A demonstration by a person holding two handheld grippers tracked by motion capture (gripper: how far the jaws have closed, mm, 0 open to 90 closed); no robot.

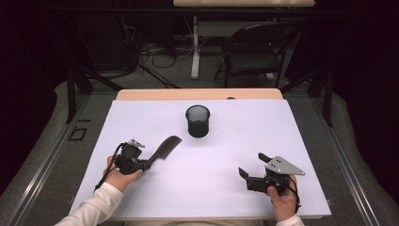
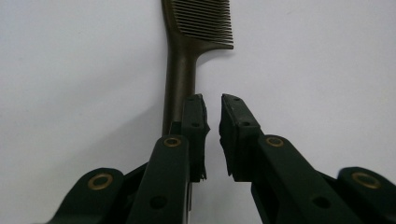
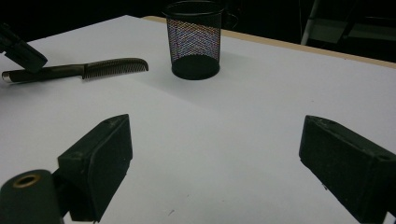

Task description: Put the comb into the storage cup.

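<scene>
I work at a wooden table (image 1: 141,94) under a white sheet (image 1: 244,141) — around it grey carpet (image 1: 47,136). Beyond my table, the room goes dark: a black chair (image 1: 254,52), a white table leg (image 1: 195,47), and tangled cables (image 1: 150,49) on the floor.

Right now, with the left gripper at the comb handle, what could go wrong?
1. In the left gripper view the fingers stand a little apart and the comb handle lies beside the left one, not between them. Closing now may pinch nothing or push the comb away.
2. The comb lies flat on the white table, so the fingers may scrape the surface when they reach under it.
3. The mesh cup is light and stands free; a swinging comb could tip it.
</scene>
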